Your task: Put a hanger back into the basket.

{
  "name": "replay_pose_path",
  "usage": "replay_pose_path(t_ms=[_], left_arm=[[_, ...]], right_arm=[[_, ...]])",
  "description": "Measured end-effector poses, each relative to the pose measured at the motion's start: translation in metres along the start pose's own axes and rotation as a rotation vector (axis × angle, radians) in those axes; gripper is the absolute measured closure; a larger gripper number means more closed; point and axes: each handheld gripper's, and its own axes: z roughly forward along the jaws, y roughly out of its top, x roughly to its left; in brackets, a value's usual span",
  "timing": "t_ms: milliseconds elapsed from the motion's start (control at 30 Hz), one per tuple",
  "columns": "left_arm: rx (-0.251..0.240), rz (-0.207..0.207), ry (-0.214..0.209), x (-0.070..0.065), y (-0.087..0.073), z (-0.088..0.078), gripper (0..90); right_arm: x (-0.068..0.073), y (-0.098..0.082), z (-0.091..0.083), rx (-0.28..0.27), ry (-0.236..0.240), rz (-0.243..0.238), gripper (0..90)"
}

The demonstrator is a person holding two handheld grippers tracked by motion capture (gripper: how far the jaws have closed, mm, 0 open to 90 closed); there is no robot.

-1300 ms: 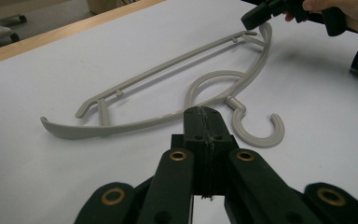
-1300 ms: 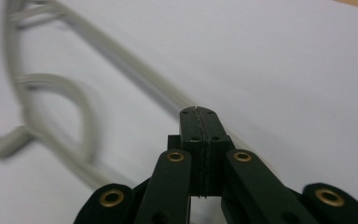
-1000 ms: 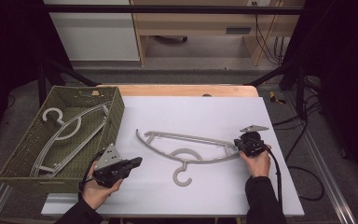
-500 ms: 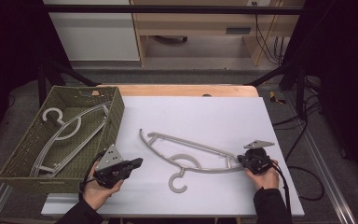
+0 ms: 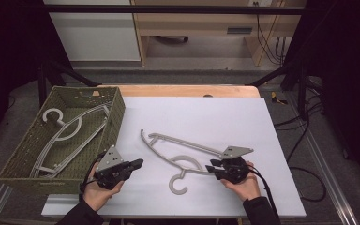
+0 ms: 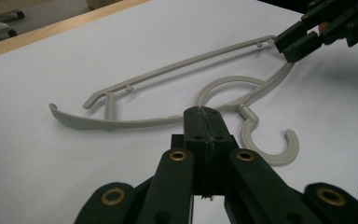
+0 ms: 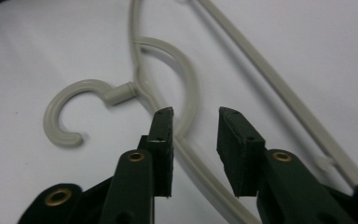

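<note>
A grey plastic hanger (image 5: 187,144) lies flat on the white table (image 5: 225,112), its hook toward the near edge. My right gripper (image 5: 213,165) sits at the hanger's right end. Its jaws have just been opening and now stand apart. In the right gripper view (image 7: 195,116) the hanger's arm (image 7: 121,92) runs between them with no pad pressing on it. My left gripper (image 5: 139,163) rests shut and empty at the near left, beside the basket. The left gripper view (image 6: 204,112) looks across the hanger (image 6: 121,124) to the right gripper (image 6: 298,39).
An olive woven basket (image 5: 117,117) stands at the table's left with more grey hangers (image 5: 65,131) in it. A wooden strip (image 5: 183,90) edges the table's far side. Cables trail off the right edge.
The right hand dragged the hanger's right end toward the near edge, then slid left along it, and its jaws came apart off the hanger. The left hand stayed put.
</note>
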Motion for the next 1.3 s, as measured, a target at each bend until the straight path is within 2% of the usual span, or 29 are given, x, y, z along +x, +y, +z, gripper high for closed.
replay_pose_path(t_ms=[267, 400, 500, 700, 733, 767, 833, 933, 1067, 1100, 1133, 1200, 1233, 1267, 1300], left_arm=[[0.003, 0.001, 0.000, 0.000, 0.000, 0.001, 89.9], [0.000, 0.002, -0.001, 0.001, 0.000, 0.000, 89.9], [0.001, 0.002, -0.001, 0.001, 0.000, -0.001, 89.9], [0.003, 0.002, -0.001, 0.001, 0.000, 0.001, 89.9], [0.003, 0.002, -0.002, 0.001, 0.000, 0.001, 89.9], [0.004, 0.003, -0.001, 0.001, 0.000, 0.001, 89.9], [0.005, 0.002, -0.001, 0.001, 0.000, 0.001, 89.9], [0.006, 0.001, -0.001, 0.001, 0.000, 0.002, 89.9], [0.004, 0.000, -0.001, 0.001, 0.000, 0.001, 89.9], [0.004, -0.001, 0.000, 0.002, 0.000, 0.001, 89.9], [0.003, -0.001, 0.001, 0.002, 0.000, 0.001, 89.9], [0.001, 0.000, 0.001, 0.002, 0.000, 0.000, 89.9], [-0.001, 0.000, 0.001, 0.002, 0.000, -0.001, 89.9], [-0.002, -0.001, 0.001, 0.002, 0.000, -0.001, 89.9], [-0.003, -0.002, 0.001, 0.002, 0.000, -0.001, 89.9]], right_arm=[[0.025, 0.014, 0.041, 0.065, 0.057, -0.083, 66.5], [0.030, 0.019, 0.057, 0.100, 0.043, -0.134, 66.8], [0.032, 0.021, 0.067, 0.142, 0.035, -0.150, 66.2], [0.027, 0.024, 0.071, 0.146, 0.084, -0.163, 68.2], [0.027, 0.025, 0.072, 0.145, 0.081, -0.162, 68.7], [0.027, 0.025, 0.073, 0.143, 0.085, -0.186, 69.0], [0.029, 0.027, 0.075, 0.140, 0.079, -0.188, 69.5], [0.030, 0.032, 0.081, 0.135, 0.065, -0.172, 69.9], [0.032, 0.044, 0.095, 0.130, 0.022, -0.135, 70.3], [0.032, 0.048, 0.100, 0.124, 0.002, -0.120, 75.1], [0.031, 0.052, 0.105, 0.109, -0.022, -0.085, 75.4], [0.030, 0.059, 0.115, 0.099, -0.030, -0.035, 75.0], [0.031, 0.062, 0.117, 0.097, -0.036, -0.020, 75.0], [0.030, 0.063, 0.118, 0.104, -0.045, -0.031, 75.0], [0.031, 0.065, 0.120, 0.107, -0.051, -0.011, 74.9]])
